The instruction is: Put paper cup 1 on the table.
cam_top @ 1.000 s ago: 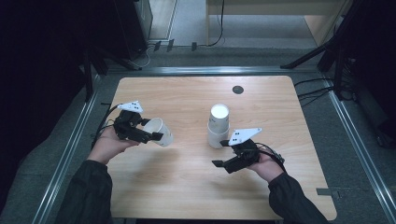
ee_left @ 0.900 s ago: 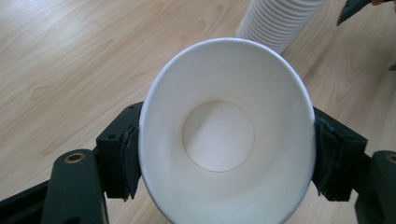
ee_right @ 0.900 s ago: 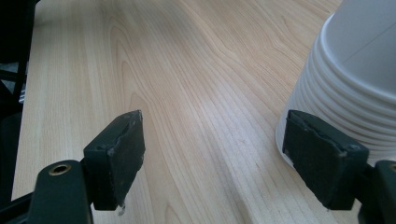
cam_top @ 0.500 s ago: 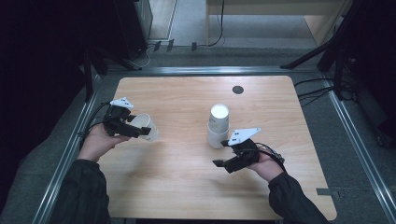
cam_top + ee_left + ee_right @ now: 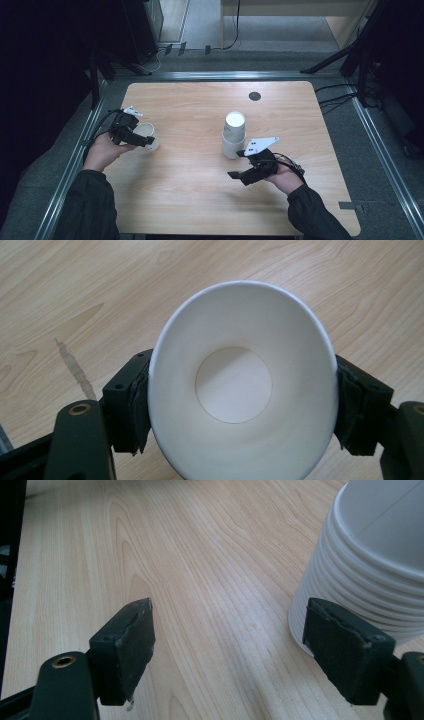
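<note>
A light wooden table (image 5: pixel 200 200) with rounded corners is being seen, framed by a metal rail. A stack of white paper cups (image 5: pixel 233 135), upside down, is standing just right of centre. A dark round grommet (image 5: pixel 255 96) is sitting toward one o'clock.

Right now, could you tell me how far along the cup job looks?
Done: one white paper cup is off the inverted stack of white paper cups. In hand: the left hand-held gripper clamps it near the wooden table's left edge. Left: setting it down; the right hand-held gripper waits open beside the stack.
</note>
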`<action>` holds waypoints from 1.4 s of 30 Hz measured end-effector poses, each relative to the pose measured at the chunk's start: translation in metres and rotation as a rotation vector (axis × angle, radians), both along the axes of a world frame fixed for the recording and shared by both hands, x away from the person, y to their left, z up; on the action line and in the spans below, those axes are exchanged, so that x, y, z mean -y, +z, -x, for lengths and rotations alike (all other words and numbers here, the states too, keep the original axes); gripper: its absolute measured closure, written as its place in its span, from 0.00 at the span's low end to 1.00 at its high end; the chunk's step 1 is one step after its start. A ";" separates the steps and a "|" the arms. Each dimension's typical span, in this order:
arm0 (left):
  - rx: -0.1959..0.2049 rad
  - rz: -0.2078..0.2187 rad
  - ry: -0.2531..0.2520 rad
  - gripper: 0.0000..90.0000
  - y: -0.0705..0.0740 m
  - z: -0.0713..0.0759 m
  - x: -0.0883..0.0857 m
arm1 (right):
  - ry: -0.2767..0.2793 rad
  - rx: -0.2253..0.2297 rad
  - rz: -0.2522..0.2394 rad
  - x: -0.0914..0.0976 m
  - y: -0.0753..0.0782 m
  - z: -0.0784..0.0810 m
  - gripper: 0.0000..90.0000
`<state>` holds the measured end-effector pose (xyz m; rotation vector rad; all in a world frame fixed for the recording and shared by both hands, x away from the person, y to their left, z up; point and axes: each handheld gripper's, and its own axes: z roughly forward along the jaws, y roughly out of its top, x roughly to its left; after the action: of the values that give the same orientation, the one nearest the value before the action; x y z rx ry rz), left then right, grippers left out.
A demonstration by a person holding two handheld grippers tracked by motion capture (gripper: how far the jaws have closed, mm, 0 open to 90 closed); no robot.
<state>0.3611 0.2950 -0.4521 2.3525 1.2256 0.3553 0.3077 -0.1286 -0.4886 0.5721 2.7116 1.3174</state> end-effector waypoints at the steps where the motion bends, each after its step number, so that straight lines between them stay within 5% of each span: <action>1: -0.003 -0.003 0.007 0.27 -0.002 -0.001 -0.001 | 0.000 -0.001 0.000 0.000 0.000 0.000 0.24; 19: -0.047 -0.050 0.045 0.26 -0.018 -0.008 -0.005 | 0.007 0.007 0.031 -0.001 -0.002 0.000 0.24; 42: -0.056 -0.029 0.036 0.22 -0.023 -0.007 -0.007 | 0.020 0.008 0.051 -0.003 -0.004 0.002 0.24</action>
<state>0.3678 0.3021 -0.4756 2.3820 1.2985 0.3231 0.3062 -0.1253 -0.4930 0.5354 2.7429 1.2487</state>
